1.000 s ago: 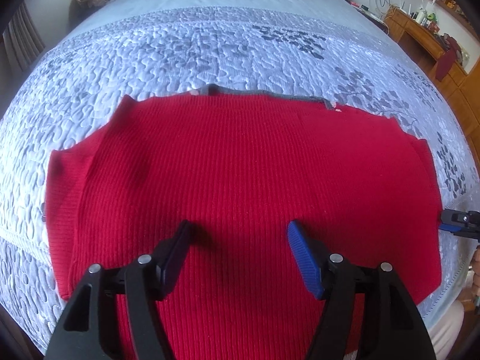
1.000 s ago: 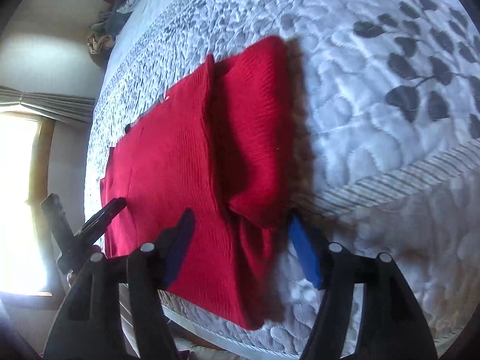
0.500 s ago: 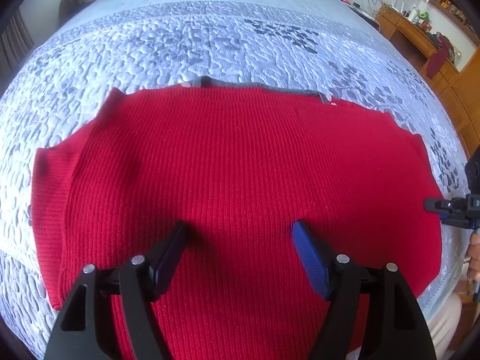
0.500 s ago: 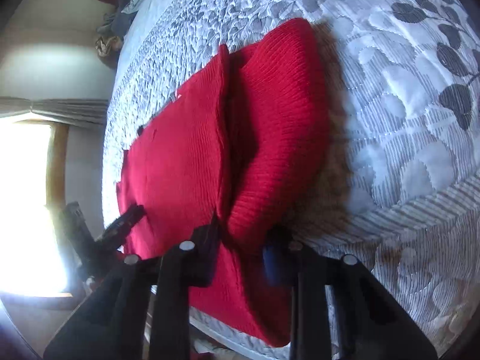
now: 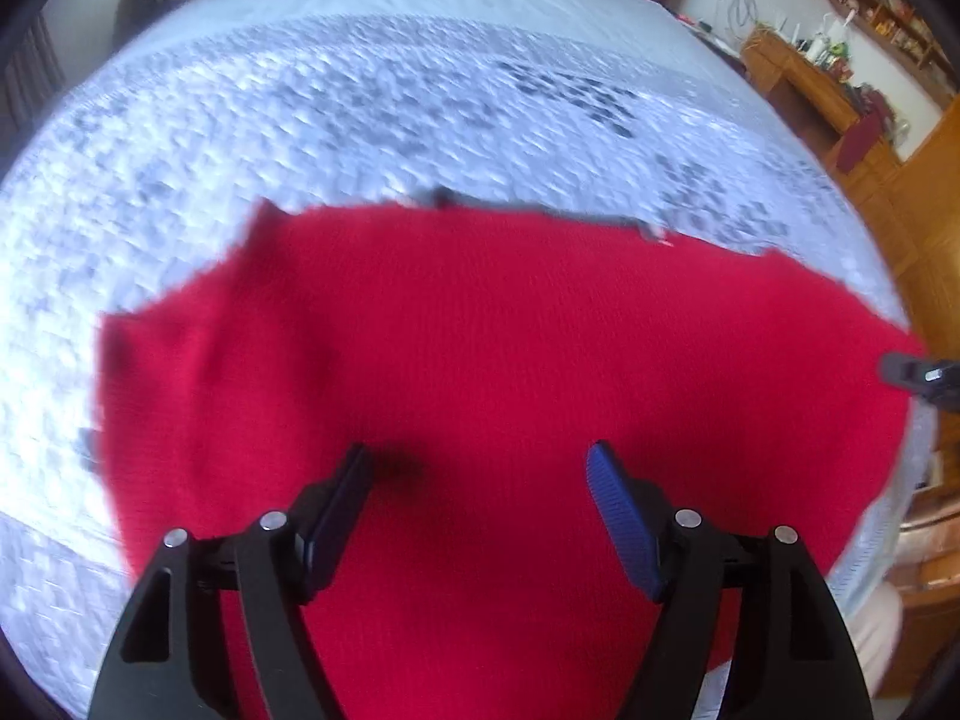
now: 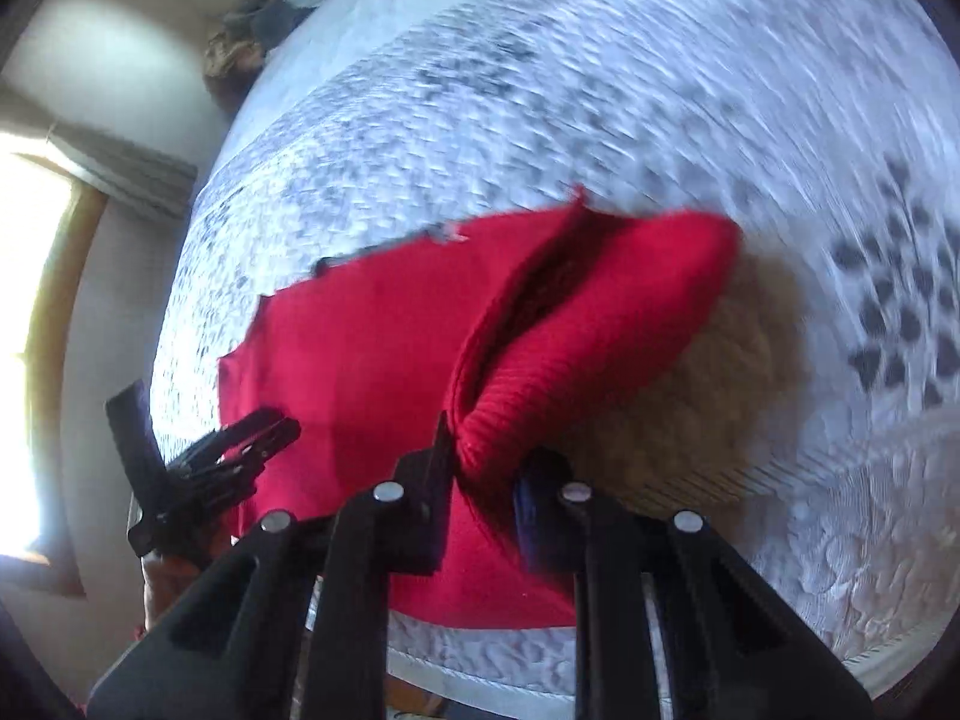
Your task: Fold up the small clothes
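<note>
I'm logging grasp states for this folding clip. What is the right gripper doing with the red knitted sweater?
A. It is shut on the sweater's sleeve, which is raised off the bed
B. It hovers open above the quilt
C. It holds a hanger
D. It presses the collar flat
A: in the right wrist view the right gripper pinches the ribbed sleeve end of the red knitted sweater, and the sleeve is raised off the pale patterned quilt.
</note>
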Motion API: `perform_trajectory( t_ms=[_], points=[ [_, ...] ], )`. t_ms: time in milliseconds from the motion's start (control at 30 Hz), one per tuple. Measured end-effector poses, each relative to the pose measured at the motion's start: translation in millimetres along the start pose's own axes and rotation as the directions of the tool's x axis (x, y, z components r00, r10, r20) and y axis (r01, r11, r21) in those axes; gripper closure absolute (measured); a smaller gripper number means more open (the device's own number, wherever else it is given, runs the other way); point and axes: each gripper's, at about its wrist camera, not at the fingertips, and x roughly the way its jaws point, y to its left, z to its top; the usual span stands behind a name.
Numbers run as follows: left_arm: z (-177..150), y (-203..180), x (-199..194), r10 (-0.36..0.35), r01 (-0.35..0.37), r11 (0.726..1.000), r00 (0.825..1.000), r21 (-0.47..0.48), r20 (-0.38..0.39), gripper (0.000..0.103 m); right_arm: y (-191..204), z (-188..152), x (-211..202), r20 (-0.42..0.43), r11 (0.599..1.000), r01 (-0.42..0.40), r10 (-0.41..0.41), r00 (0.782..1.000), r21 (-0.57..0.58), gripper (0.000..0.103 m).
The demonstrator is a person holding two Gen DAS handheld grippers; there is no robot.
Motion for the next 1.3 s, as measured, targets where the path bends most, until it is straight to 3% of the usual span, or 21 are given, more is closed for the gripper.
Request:
perform_trajectory(
  t_ms=[200, 333, 400, 500, 667, 700, 900, 1000, 1133, 1300],
  points=[
    [6, 36, -6, 0.095, -0.094, 0.995, 0.995, -0.008, 0.009, 0.029, 81, 11, 24, -0.019, 0.986, 0.001, -0.004, 1.000, -0.167, 0.086],
    [1, 61, -4, 0.014, -0.013, 0.996, 1.000, -0.084, 0.006, 0.029, 121, 4, 67, -0.091, 0.970, -0.015, -0.007, 0.996, -0.244, 0.086],
    [-1, 63, -2, 0.008, -0.007, 0.996, 1.000, -0.085, 0.007, 0.029, 137, -3, 93, -0.139, 0.960, -0.008, -0.032, 0.990, -0.282, 0.086],
    [-3, 63, 0, 0.017, -0.017, 0.997, 1.000, -0.072, 0.005, 0.029, 148, -13, 117, -0.192, 0.945, 0.002, -0.068, 0.979, -0.326, 0.075],
    [-3, 63, 2, 0.015, -0.015, 0.998, 1.000, -0.064, 0.003, 0.029, 143, -21, 83, -0.161, 0.940, -0.076, 0.022, 0.987, -0.334, 0.061],
    [-2, 63, 2, 0.014, -0.014, 0.998, 1.000, -0.065, 0.003, 0.029, 139, -22, 69, -0.134, 0.936, -0.077, 0.032, 0.991, -0.344, 0.052],
    [-3, 65, -12, -0.053, 0.054, 0.990, 0.999, -0.128, 0.009, 0.029, 104, -37, 19, -0.025, 0.933, -0.009, 0.000, 1.000, -0.361, 0.031],
    [0, 60, -20, -0.119, 0.120, 0.981, 0.993, -0.152, 0.011, 0.029, 82, -44, 29, -0.038, 0.933, 0.012, -0.027, 0.999, -0.361, 0.031],
    [7, 40, -29, -0.166, 0.166, 0.980, 0.986, -0.114, 0.009, 0.029, 59, -41, 54, -0.066, 0.947, 0.002, -0.024, 0.998, -0.320, 0.031],
    [19, 7, -28, -0.150, 0.150, 0.989, 0.989, -0.012, -0.005, 0.029, 49, -27, 77, -0.078, 0.954, -0.019, -0.005, 0.997, -0.299, 0.031]
  ],
)
